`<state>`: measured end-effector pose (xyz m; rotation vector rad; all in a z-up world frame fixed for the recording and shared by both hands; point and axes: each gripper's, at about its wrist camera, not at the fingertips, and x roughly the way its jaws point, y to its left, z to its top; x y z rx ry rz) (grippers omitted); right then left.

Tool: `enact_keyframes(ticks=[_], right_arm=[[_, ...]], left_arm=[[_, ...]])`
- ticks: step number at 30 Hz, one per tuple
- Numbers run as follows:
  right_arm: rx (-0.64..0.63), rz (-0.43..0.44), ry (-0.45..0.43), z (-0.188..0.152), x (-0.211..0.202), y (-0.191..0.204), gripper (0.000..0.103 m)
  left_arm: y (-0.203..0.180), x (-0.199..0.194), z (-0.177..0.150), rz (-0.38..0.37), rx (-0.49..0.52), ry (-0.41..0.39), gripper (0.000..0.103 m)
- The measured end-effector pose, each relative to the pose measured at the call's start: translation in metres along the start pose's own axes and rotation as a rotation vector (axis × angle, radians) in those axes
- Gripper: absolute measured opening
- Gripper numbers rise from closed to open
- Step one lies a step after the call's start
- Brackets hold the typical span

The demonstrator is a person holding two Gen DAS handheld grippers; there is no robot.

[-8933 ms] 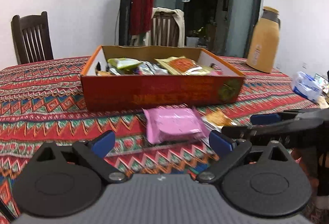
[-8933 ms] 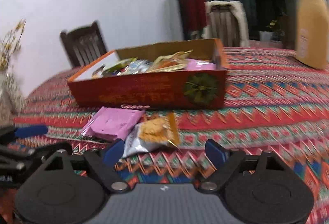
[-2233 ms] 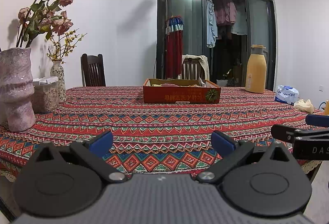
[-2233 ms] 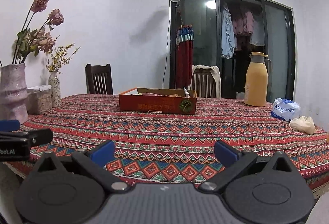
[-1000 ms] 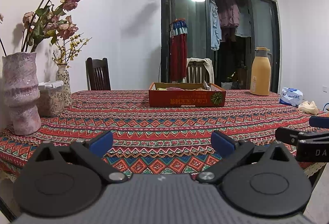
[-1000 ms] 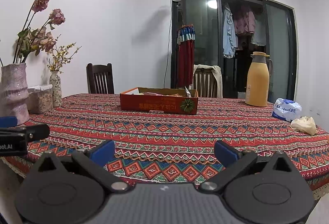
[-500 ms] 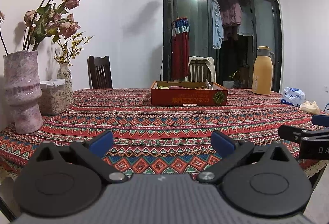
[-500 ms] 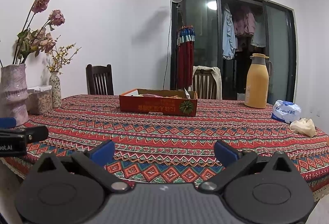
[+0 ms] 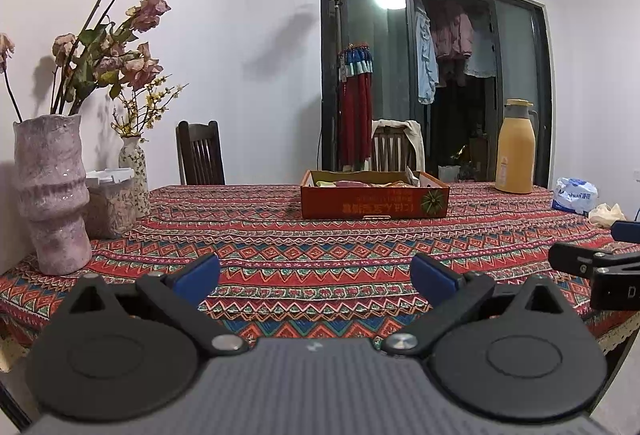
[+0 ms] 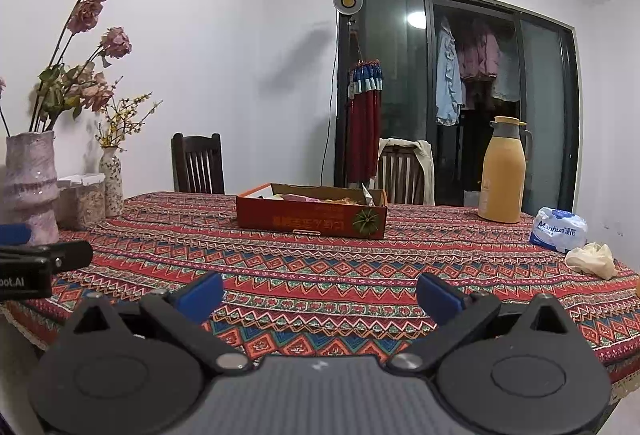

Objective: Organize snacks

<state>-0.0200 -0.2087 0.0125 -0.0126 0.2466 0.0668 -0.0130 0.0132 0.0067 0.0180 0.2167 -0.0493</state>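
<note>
- The red cardboard box [image 9: 375, 202] sits out on the patterned tablecloth [image 9: 320, 259], well ahead of both claws, a little right of centre for the left one and a little left of centre for the right one [image 10: 311, 221].
- Snack packets [image 9: 360, 184] lie inside the box, with only their tops showing over the rim; single packets cannot be told apart from here.
- The left claw [image 9: 316, 277] is released, its blue pads wide apart and holding nothing, low over the near edge of the table.
- The right claw [image 10: 320, 297] is likewise spread wide and empty, over the near table edge.
- Each claw shows in the other's view: the right one at the left claw's far right [image 9: 600, 267], the left one at the right claw's far left [image 10: 36, 261].
- Ahead and to the right of both claws stands a yellow thermos [image 9: 516, 147], beyond and right of the box.
- Further right lie a tissue pack [image 10: 559, 229] and, just beside it, a crumpled pale bag [image 10: 592, 260].
- To the left of the claws stand a large pink vase [image 9: 50, 195] with dried flowers, a smaller vase [image 9: 134, 175] and a clear lidded jar [image 9: 108, 203] between them.
- Two wooden chairs [image 9: 200, 153] stand beyond the table's far side.
</note>
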Motion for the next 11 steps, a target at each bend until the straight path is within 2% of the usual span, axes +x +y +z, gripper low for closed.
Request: enact_keyframes(ticks=[9,11], right_arm=[[0.006,0.001,-0.008,0.0028,-0.0016,-0.001,0.103],[0.007,0.0,-0.008,0.0014,-0.002,-0.0014,0.103]], left_arm=[[0.0021,0.0003,0.0023,-0.018,0.0,-0.001,0.103],[-0.0004,-0.0012,0.0007,0.0,0.012,-0.01,0.103]])
